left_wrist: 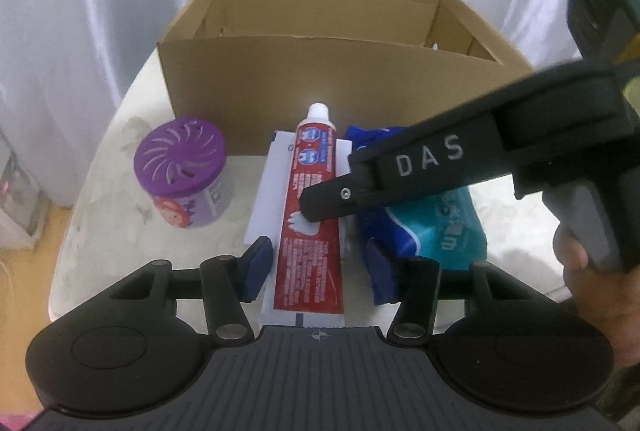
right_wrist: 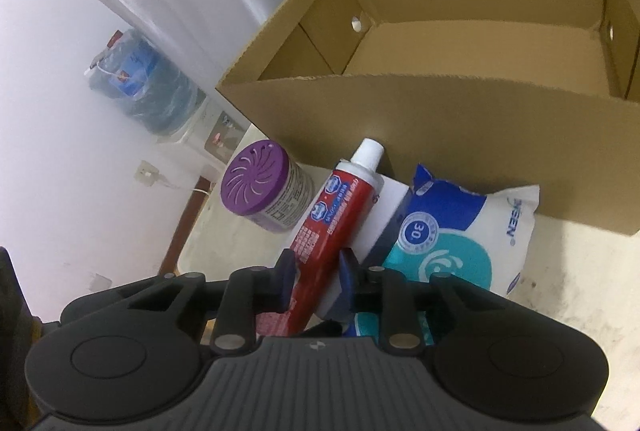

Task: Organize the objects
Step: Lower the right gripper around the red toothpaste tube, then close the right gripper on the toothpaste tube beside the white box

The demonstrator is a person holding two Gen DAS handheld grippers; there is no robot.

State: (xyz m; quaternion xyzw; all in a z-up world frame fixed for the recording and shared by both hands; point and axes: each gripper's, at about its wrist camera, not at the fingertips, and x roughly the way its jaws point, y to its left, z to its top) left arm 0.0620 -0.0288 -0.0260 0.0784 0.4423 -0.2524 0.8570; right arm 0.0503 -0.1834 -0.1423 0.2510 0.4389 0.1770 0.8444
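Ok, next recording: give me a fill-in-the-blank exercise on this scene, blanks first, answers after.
1. The right tongs grip the red ____ tube.
2. The lid of the air freshener is ____ in colour.
3. The toothpaste lies on a flat ____ box, not on the table.
4. Behind the wipes pack stands an open ____ box.

Answers: toothpaste; purple; white; cardboard

Place: you're in a home room.
Evidence: white curtains (left_wrist: 100, 11), water dispenser bottle (right_wrist: 144, 87), wall socket (right_wrist: 147, 173), toiletries on your table (left_wrist: 100, 199).
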